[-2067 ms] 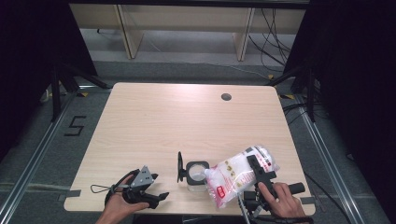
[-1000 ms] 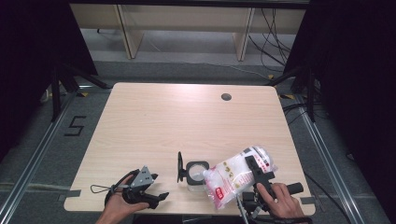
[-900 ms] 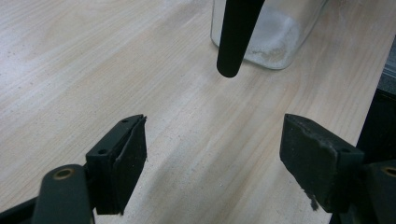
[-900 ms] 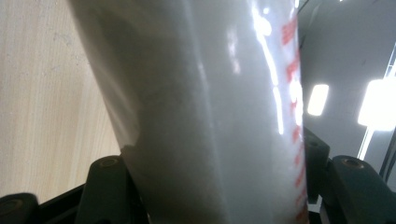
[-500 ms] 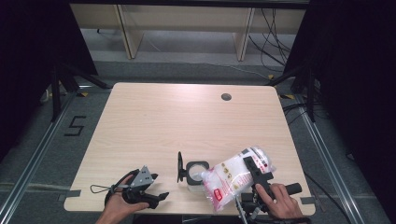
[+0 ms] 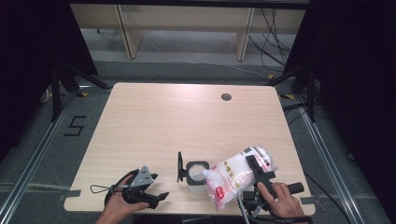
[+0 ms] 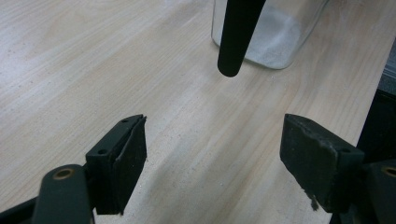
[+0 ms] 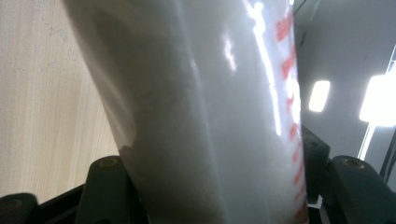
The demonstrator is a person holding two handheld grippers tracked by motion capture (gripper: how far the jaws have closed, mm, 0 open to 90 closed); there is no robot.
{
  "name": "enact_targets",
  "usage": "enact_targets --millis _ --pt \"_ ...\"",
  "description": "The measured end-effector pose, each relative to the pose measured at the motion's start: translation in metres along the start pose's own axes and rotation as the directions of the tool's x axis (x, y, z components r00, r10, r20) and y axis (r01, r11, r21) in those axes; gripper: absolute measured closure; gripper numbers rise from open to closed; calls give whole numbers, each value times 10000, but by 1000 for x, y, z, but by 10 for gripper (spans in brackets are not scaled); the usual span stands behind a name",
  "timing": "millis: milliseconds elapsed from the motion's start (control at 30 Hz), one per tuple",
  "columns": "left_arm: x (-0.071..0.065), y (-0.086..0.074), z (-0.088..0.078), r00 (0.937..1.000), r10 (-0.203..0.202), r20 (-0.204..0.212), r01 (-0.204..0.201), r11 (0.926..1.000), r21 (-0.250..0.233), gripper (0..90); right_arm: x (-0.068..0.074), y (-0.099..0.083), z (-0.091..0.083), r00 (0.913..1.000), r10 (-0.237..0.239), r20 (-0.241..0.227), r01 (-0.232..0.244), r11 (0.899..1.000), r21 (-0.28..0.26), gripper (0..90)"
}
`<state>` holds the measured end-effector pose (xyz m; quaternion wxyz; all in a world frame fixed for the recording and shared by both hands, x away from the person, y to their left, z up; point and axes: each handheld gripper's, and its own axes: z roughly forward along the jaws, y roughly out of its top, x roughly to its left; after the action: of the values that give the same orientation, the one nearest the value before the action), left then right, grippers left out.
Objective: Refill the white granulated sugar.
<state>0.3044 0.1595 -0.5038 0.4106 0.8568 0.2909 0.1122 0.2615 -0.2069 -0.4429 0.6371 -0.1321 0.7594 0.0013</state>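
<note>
White bag (image 6: 236, 178) of powder clamped in right gripper (image 6: 259, 176), tilted over glass jar (image 6: 196, 173) | left gripper (image 6: 156, 198) released, resting on table (image 6: 187, 116)

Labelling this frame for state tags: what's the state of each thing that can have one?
bag: white powder inside, clamped in the right gripper, tilted with a corner over the jar.
jar: clear, upright on the table, lid open.
lid: black, flipped up on the jar's left.
left gripper: open, empty, low over the table.
right gripper: shut on the bag.
</note>
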Motion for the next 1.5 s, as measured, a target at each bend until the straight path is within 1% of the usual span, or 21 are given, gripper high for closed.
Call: enact_targets --millis 100,133,167,233,267,333,367,400,467,600,667,733,767,867,967,1033,1067,1100,1167,1233,1500 --pt "2 0 0 9995 311 12 -311 9995 47 225 0 -1 0 9997 260 -42 -259 9996 92 413" --pt "2 0 0 9995 310 7 -310 9995 35 225 -2 -1 1 9998 -63 195 67 9998 -174 413" --pt "0 0 0 10000 36 -23 -36 10000 5 225 -1 -2 1 10000 10 97 -9 10000 -98 413" --pt "1 0 0 10000 96 -20 -96 10000 22 225 1 -2 0 9994 358 -3 -358 9994 37 413" --pt "2 0 0 9994 342 5 -342 9994 55 225 -3 -2 0 10000 3 -83 -2 9999 106 413" --pt "2 0 0 9996 266 -10 -266 9996 34 225 -1 -3 1 9992 380 -91 -379 9992 99 413" --pt "0 0 0 10000 48 -18 -48 10000 10 225 -3 -3 0 9998 193 -26 -193 9998 51 413" --pt "1 0 0 9999 103 -23 -102 9999 38 225 -5 -2 0 10000 -83 11 83 10000 8 414" --pt "2 0 0 9994 349 3 -349 9994 70 225 -5 -2 0 10000 -21 3 21 10000 30 413" --pt "0 0 0 10000 41 -1 -41 10000 41 225 0 -2 0 9982 586 -91 -585 9982 88 413" --pt "2 0 -1 9996 293 -9 -293 9995 81 225 -3 -2 0 9997 249 -82 -248 9996 98 413" --pt "0 0 0 10000 67 -15 -67 10000 36 225 -4 -2 0 9999 146 -23 -146 9999 10 413" --pt "1 0 0 9999 129 -23 -129 9999 66 225 0 -3 0 9980 627 -32 -627 9980 44 413" --pt "0 0 0 10000 77 -28 -77 10000 56 225 1 -3 2 9978 668 51 -667 9978 -64 414" --pt "0 0 0 10000 77 0 -77 9999 71 225 -1 -4 2 9990 425 121 -423 9990 -163 413" --pt "1 0 -1 9997 225 -23 -225 9997 84 225 -1 -4 2 9983 571 68 -570 9982 -189 414" --pt "0 0 0 10000 80 -31 -80 10000 56 225 -3 -3 0 9995 321 -82 -321 9994 84 414" --pt "1 0 -1 9999 133 -80 -132 9999 78 225 1 -3 -1 9964 841 -76 -840 9964 153 414" --pt "0 0 0 10000 90 -33 -90 9999 70 225 -5 -2 -1 10000 97 -16 -97 9999 87 414" --pt "1 0 -1 9999 110 -59 -109 9999 66 225 -1 -2 0 9983 579 29 -579 9983 7 414" --pt "1 0 0 9999 102 -55 -102 9999 30 225 -1 -2 0 9996 289 17 -288 9996 -76 414"
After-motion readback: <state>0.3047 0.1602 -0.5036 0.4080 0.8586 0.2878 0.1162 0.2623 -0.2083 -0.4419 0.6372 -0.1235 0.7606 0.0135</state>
